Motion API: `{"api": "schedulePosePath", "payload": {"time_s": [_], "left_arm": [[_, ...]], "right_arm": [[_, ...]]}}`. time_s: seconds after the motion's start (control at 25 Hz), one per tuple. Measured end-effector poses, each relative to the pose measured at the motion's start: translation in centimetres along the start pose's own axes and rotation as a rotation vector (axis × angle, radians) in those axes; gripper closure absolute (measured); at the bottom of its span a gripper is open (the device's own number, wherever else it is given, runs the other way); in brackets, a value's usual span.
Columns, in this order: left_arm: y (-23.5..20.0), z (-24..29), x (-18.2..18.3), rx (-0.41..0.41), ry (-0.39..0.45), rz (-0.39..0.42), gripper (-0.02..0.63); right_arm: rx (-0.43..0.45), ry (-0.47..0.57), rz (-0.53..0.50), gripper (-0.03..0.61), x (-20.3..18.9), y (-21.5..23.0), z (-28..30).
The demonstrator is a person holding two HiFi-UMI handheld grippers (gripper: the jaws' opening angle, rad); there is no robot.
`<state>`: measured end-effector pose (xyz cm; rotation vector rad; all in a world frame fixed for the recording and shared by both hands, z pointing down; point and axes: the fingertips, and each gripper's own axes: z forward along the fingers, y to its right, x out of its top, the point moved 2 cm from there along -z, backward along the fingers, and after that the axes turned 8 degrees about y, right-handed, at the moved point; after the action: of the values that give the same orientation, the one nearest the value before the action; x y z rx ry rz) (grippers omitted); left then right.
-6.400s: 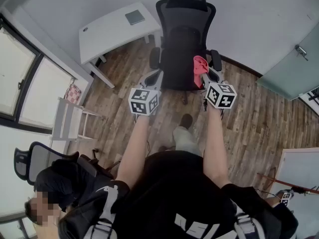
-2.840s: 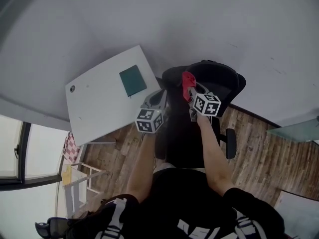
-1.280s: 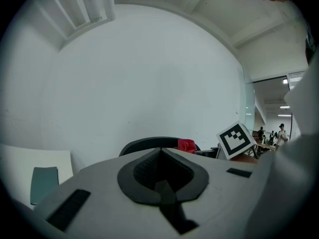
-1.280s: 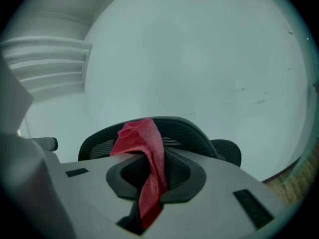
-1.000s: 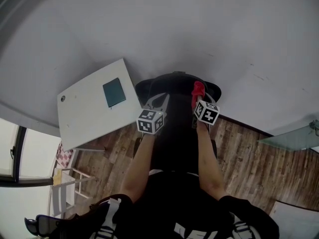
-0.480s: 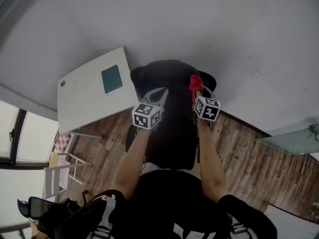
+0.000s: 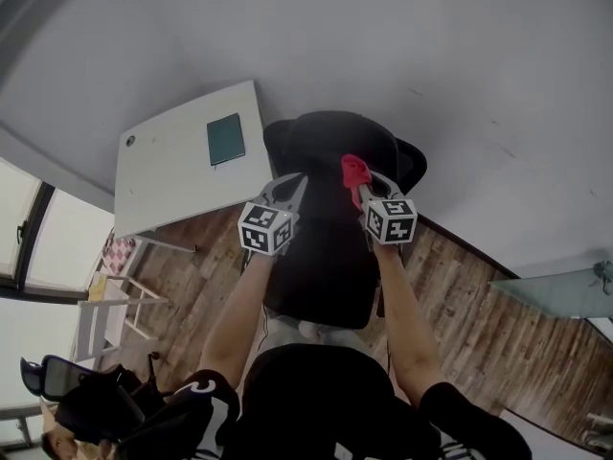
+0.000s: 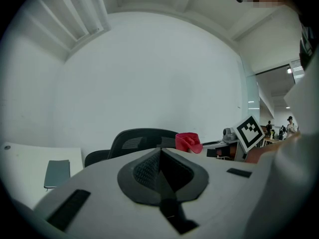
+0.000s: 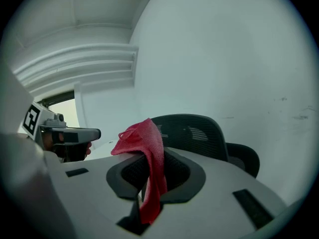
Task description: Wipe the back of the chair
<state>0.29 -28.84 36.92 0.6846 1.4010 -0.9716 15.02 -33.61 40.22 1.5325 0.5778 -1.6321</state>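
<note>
White wall (image 7: 450, 56) behind office chair (image 7: 330, 142); my right gripper (image 7: 358, 184) pinches red cloth (image 7: 353, 168) near its backrest; left gripper (image 7: 291, 186) closed, empty; desk (image 7: 172, 175) leftward.

The chair (image 7: 330, 142) stands by the far wall, with the desk (image 7: 163, 185) just left of it and a book (image 7: 226, 139) on the desk. The left gripper (image 7: 290, 186) and right gripper (image 7: 358, 186) are over the chair's back, the cloth (image 7: 353, 168) in the right one's jaws.
</note>
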Motion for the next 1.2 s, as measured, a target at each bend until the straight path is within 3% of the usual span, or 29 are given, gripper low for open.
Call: {"api": "schedulePosePath", "payload": {"time_s": [0.32,0.6,0.8,1.08,1.2], "left_arm": [[-5.0,-3.9,-0.6,-0.007,0.033,-0.031,0.588],[-12.5,-7.0,-2.2,-0.042,0.042,-0.072,0.588],[-16.8,-8.1,-3.4,-0.072,0.068,-0.124,0.588],[-21.3,-7.1,-5.9,-0.099,0.077,-0.128,0.588],[-22.9,-6.6,-7.6,-0.093,0.060,-0.137,0.588]], "right_arm": [[0.058,-0.026,-0.059,0.508,-0.9,-7.3,4.4],[0.064,-0.023,-0.064,0.506,-2.9,-14.0,9.6],[0.024,-0.013,-0.025,0.505,-5.5,-15.7,13.4],[-0.006,-0.013,0.003,0.505,-9.4,-16.1,18.4],[-0.048,-0.024,-0.034,0.505,-10.9,-15.6,20.3]]}}
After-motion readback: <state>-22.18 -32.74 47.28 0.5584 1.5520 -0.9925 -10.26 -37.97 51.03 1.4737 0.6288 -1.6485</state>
